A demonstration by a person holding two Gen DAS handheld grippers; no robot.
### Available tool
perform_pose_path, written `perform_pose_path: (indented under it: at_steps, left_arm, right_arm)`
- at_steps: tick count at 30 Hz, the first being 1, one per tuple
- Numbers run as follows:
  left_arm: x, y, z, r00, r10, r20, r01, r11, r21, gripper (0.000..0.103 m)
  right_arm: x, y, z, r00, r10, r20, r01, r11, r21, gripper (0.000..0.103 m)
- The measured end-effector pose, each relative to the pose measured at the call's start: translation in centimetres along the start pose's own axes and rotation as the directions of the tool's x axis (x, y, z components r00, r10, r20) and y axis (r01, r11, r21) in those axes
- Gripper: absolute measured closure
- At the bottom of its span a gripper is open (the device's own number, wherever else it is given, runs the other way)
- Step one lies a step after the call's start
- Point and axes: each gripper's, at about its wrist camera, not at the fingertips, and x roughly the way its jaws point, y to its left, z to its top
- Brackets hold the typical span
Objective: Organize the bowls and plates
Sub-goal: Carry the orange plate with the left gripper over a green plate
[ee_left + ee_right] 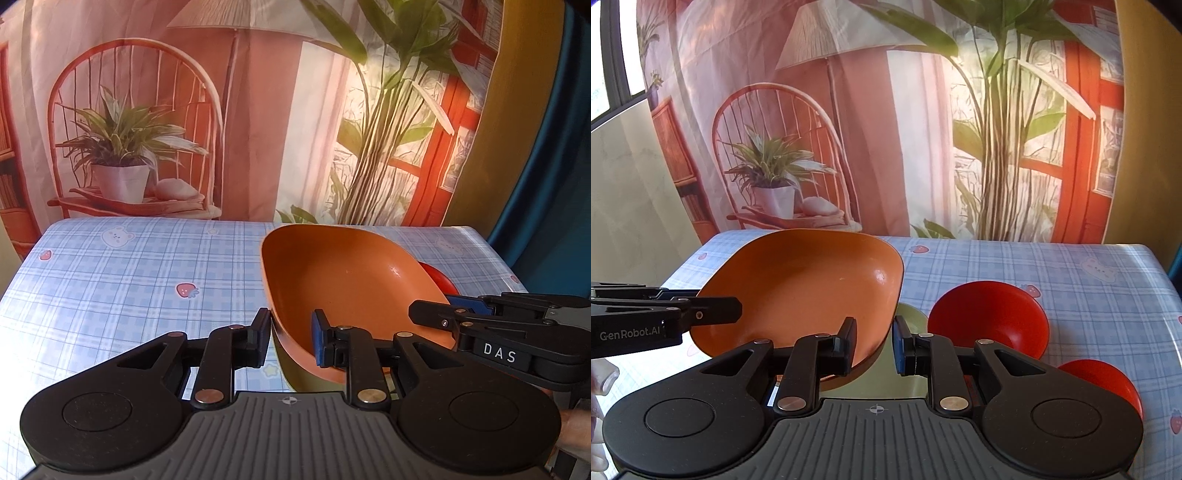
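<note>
A: Where is my orange plate (pixel 798 291)?

B: Lifted above the checked tablecloth (pixel 110 280), held between both tools.

A: My left gripper (pixel 291 341)?

B: Clamped on its left rim.

A: And my right gripper (pixel 873 343)?

B: Pinching the right rim. Two red bowls (pixel 991 317) sit upside down at its right.

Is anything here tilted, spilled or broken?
Nothing looks spilled or broken. The orange oval plastic dish is tilted above the blue checked tablecloth, with the left gripper and right gripper each clamped on its rim. Two red bowls sit beneath.
</note>
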Motion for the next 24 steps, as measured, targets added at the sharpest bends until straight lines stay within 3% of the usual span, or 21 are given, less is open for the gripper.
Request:
perform_pose_path:
  at_steps: [24]
  left_arm:
    - [1.9, 0.8, -1.1, 0.998, -0.022, -0.060, 0.019, 0.999, -0.049, 0.077]
  right_arm:
    - [2.0, -0.1, -2.3, 0.999, 0.006, -0.048, -0.005, 1.000, 0.030, 0.082]
